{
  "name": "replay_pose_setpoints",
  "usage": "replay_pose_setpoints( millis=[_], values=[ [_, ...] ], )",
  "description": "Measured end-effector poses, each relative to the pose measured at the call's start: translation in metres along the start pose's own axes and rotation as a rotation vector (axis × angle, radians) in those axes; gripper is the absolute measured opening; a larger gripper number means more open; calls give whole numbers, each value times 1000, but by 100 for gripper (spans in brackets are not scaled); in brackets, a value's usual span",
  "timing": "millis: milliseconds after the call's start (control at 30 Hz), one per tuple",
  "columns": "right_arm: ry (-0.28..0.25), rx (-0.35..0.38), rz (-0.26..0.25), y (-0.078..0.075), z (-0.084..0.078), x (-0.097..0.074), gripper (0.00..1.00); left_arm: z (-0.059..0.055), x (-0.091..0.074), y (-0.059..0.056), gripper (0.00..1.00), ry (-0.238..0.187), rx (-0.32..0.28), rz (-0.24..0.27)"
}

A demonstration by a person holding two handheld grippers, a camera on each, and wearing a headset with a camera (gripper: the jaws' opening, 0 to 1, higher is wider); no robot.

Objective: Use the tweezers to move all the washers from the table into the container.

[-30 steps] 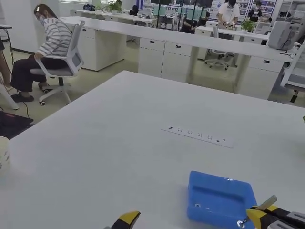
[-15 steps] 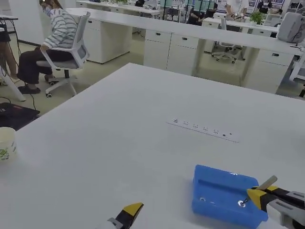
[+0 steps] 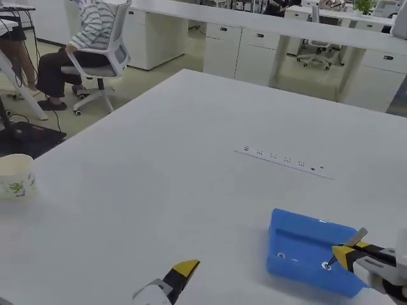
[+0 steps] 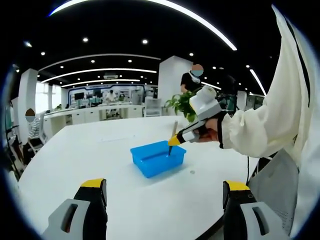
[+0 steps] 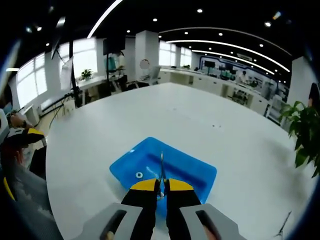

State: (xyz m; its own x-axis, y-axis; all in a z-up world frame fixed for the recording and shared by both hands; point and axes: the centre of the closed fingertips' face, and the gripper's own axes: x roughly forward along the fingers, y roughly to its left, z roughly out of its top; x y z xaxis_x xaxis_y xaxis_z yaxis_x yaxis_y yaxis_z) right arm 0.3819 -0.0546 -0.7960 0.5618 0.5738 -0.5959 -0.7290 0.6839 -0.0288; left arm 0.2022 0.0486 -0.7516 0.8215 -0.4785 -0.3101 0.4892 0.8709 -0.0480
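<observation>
Right hand-held gripper (image 5: 161, 184): jaws pressed together, clamped on the tweezers (image 5: 161, 165), which point down into the blue container (image 5: 196, 169). One washer (image 5: 139, 175) lies on the container floor, just beside the tweezer tips. Whether the tips pinch another: cannot tell. Left hand-held gripper (image 4: 162, 197): jaws wide apart, empty, above the desk (image 3: 159, 190), well apart from the container. Paper cup (image 3: 16, 175) stands far left in the head view.
</observation>
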Motion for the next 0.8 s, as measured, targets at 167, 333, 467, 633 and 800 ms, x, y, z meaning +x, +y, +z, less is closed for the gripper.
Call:
replay_pose_setpoints(
  millis=[167, 333, 467, 633, 800],
  values=[
    [27, 0, 8, 1, -9, 7, 2, -1, 0, 2, 99, 8, 0, 8],
    [42, -2, 21, 4, -15, 13, 2, -5, 1, 2, 99, 27, 9, 12],
    [47, 1, 27, 4, -18, 17, 2, -7, 2, 2, 99, 41, 13, 11],
    [50, 3, 27, 1, -20, 19, 2, -10, 3, 1, 99, 60, 17, 8],
    [52, 5, 29, -1, -22, 21, 2, -13, 4, 1, 99, 72, 22, 5]
  ],
)
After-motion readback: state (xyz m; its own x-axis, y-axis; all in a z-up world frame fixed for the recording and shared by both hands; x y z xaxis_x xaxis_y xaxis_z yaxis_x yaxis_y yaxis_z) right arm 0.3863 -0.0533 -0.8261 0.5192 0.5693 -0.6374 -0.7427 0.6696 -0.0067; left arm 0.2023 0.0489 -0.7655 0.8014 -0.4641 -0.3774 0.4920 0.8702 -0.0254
